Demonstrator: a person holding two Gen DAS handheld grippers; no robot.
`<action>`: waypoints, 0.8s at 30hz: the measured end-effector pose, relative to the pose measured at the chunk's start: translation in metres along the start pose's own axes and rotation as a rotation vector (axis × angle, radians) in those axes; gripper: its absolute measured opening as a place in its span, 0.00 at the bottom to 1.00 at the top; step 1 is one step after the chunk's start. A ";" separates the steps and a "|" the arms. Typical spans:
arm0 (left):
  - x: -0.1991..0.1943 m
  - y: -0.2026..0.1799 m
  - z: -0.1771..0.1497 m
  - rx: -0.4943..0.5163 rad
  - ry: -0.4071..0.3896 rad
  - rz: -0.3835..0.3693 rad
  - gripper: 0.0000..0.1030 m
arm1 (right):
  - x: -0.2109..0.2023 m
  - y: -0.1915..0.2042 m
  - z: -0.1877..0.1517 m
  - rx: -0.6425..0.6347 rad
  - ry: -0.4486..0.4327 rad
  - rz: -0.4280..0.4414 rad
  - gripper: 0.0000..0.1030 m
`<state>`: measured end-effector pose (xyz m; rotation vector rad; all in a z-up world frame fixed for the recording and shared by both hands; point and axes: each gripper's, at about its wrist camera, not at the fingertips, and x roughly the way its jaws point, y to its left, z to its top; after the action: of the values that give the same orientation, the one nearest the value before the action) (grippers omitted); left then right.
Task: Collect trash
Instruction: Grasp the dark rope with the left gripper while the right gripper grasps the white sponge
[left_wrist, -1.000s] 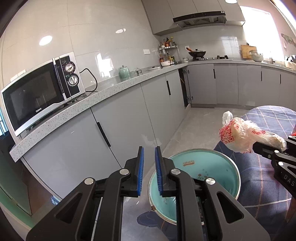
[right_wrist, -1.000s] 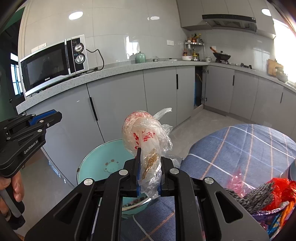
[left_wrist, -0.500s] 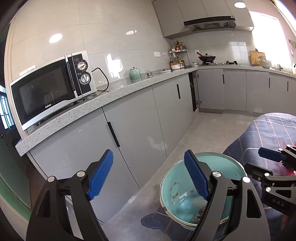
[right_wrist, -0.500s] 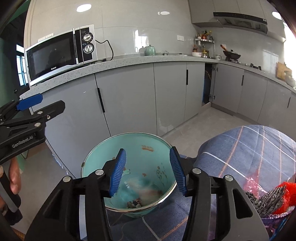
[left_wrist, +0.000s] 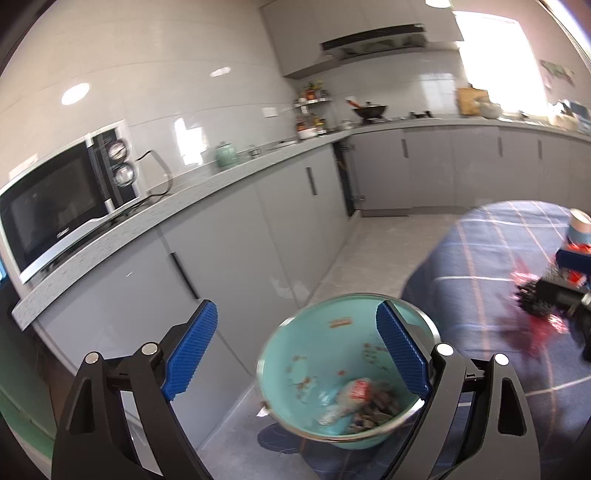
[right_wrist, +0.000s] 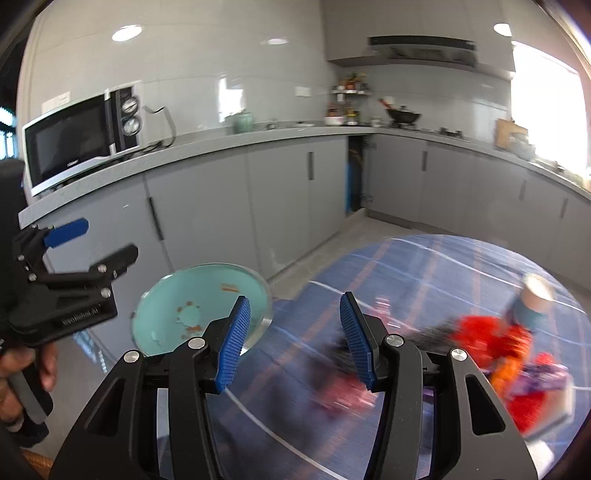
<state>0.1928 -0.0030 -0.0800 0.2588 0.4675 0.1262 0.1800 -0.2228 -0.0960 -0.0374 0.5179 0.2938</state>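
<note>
One bagged scrap (left_wrist: 352, 397) had left the right gripper (right_wrist: 295, 338) within the last second and lay in the teal basin (left_wrist: 325, 343), crumpled clear plastic with red print beside dark scraps. That item seemed collected. Both sets of jaws stood apart and empty; the left gripper (left_wrist: 295, 350) hung over the basin, while the right faced the red wrappers (right_wrist: 491, 339) on the checked cloth (right_wrist: 424, 258).

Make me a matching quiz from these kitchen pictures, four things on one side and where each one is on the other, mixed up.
Things:
1. microwave
2. wok
3. crumpled plastic bag
4. red wrappers

Places:
A. on the plaid tablecloth
B. inside the teal basin
C. on the stove in the far corner
D. on the countertop, at its left end

Pairs: 1-D, 2-C, 3-B, 4-A
</note>
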 end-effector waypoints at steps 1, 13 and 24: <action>-0.001 -0.008 0.000 0.012 -0.002 -0.010 0.84 | -0.007 -0.008 -0.002 0.005 -0.006 -0.028 0.50; -0.008 -0.092 -0.003 0.098 -0.002 -0.141 0.84 | -0.079 -0.100 -0.044 0.134 -0.028 -0.283 0.51; -0.007 -0.154 0.007 0.162 -0.025 -0.251 0.84 | -0.102 -0.150 -0.071 0.233 -0.027 -0.425 0.52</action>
<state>0.1992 -0.1538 -0.1130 0.3577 0.4826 -0.1610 0.1040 -0.4018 -0.1132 0.0822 0.5019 -0.1818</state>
